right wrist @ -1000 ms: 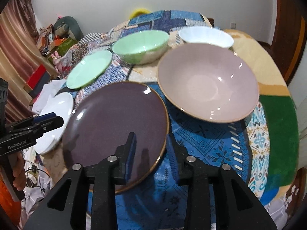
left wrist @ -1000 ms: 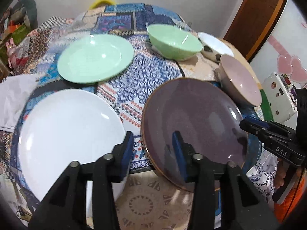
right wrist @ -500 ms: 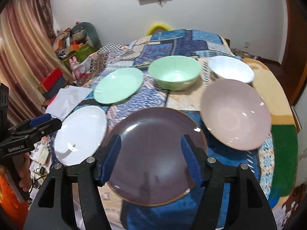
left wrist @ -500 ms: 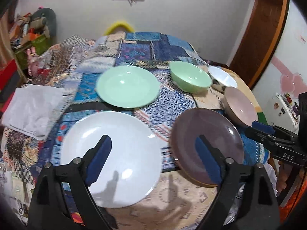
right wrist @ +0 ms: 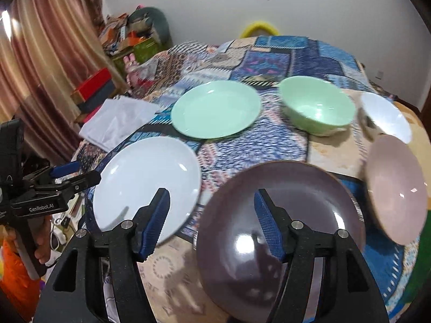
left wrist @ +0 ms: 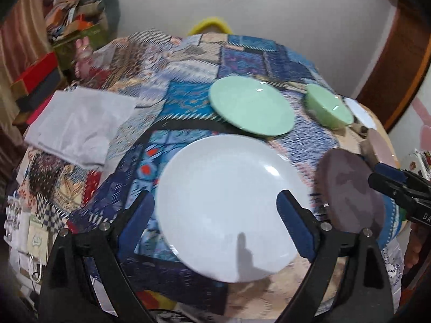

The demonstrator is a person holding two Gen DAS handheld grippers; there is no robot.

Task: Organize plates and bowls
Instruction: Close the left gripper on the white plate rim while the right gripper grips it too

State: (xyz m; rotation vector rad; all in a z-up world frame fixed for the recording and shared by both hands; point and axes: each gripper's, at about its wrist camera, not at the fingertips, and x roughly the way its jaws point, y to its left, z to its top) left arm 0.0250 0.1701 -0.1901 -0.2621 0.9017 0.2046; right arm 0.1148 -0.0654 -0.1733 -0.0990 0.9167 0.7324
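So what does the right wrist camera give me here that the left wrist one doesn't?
Only the right wrist view shows the pink bowl and white bowl fully, plus the open right gripper at close range. Only the left view shows the open left gripper framing the white plate. Both show the green plate, green bowl and dark plate.

Pretty clearly somebody's lived-in home, not a lab or shop: the round table [right wrist: 269, 145] wore a busy blue patchwork cloth [right wrist: 272, 59], and pinkish-brown curtains [right wrist: 48, 53] hung down the left side. There was a messy heap of boxes and packets [right wrist: 126, 35] stacked against the white wall, a wooden door frame [left wrist: 398, 59] at right, and plain everyday plates and bowls laid out.
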